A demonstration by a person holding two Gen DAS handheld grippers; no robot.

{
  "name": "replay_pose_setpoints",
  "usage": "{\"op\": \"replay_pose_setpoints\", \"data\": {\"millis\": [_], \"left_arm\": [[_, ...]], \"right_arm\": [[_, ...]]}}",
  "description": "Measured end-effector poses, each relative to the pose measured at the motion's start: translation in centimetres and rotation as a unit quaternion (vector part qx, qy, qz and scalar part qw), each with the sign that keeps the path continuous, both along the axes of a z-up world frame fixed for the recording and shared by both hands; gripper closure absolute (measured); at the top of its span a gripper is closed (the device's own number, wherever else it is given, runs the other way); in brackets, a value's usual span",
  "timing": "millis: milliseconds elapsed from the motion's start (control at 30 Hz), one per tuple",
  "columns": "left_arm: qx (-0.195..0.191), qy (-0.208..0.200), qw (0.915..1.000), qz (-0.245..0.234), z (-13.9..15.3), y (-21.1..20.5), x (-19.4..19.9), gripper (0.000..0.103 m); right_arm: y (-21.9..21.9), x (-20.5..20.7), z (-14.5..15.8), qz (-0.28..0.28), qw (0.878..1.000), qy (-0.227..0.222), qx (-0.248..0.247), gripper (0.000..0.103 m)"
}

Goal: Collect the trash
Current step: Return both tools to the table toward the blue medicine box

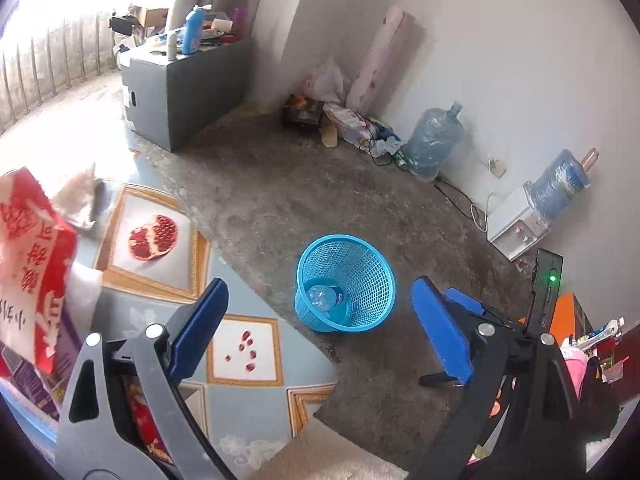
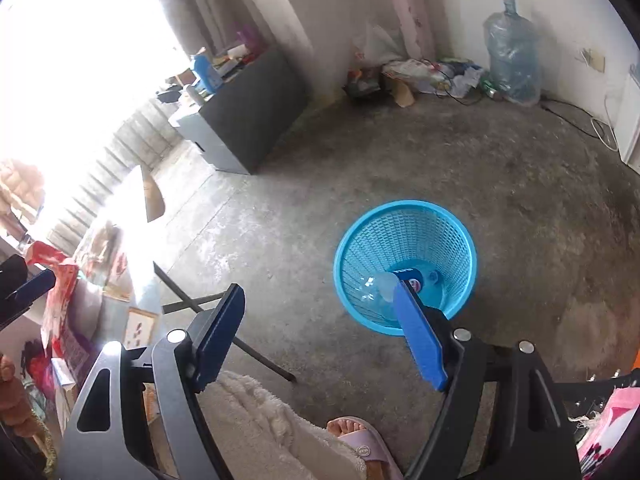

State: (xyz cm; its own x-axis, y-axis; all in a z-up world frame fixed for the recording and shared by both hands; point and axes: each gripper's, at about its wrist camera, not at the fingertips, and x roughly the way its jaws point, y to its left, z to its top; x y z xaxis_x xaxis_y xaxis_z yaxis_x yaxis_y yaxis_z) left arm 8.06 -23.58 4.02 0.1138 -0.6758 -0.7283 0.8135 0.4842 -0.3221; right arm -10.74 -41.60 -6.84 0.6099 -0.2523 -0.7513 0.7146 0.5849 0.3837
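2 grippers, both jaws spread wide, nothing held. Left gripper (image 1: 320,332) hangs over table edge (image 1: 248,304); right gripper (image 2: 320,336) over floor.

Plastic bottle (image 2: 404,284) already in blue basket (image 2: 348,240), just ahead of right jaws, partly behind right finger. Long axis tilted, base toward basket wall, cap end toward bottom centre; exact lean hard to tell.

Step, my read: between drops, next item unpicked. Next move: swing left jaws back left to table, toward crumpled wrapper (image 1: 80,200) ahead-left, close on it.
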Motion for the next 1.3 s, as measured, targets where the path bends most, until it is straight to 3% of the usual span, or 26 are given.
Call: {"op": "replay_pose_setpoints", "data": {"millis": [133, 300, 467, 633, 900, 1000, 1167, 1300], "left_arm": [[-0.033, -0.015, 0.9983, 0.045, 1.4, 6.3, 0.2, 0.013], [-0.051, -0.065, 0.9901, 0.113, 2.8, 14.9, 0.3, 0.013], [-0.038, -0.096, 0.9719, 0.212, 3.3, 23.1, 1.0, 0.013], [-0.030, -0.077, 0.9554, 0.283, 2.0, 28.9, 2.2, 0.014], [0.005, -0.014, 0.9513, 0.308, -2.6, 30.5, 4.1, 0.014], [0.013, 0.021, 0.9484, 0.316, -4.8, 30.5, 5.2, 0.021], [0.017, 0.067, 0.9360, 0.345, -7.2, 30.9, 7.0, 0.022], [0.021, 0.087, 0.9290, 0.359, -8.3, 31.0, 7.5, 0.021]], "right_arm": [[2.4, 0.8, 2.3, 0.045, 0.998, -0.022, -0.024, 0.028], [5.7, 2.3, 4.8, 0.100, 0.993, -0.051, -0.044, 0.028], [9.7, 4.5, 6.7, 0.162, 0.983, -0.076, -0.041, 0.028], [13.3, 7.9, 7.0, 0.227, 0.970, -0.081, -0.036, 0.031], [17.3, 12.2, 6.1, 0.288, 0.955, -0.067, -0.004, 0.042], [18.1, 13.4, 5.7, 0.297, 0.953, -0.058, 0.003, 0.047], [19.5, 15.6, 5.5, 0.313, 0.948, -0.052, 0.007, 0.053], [20.5, 17.2, 4.4, 0.334, 0.941, -0.043, 0.014, 0.063]]}}
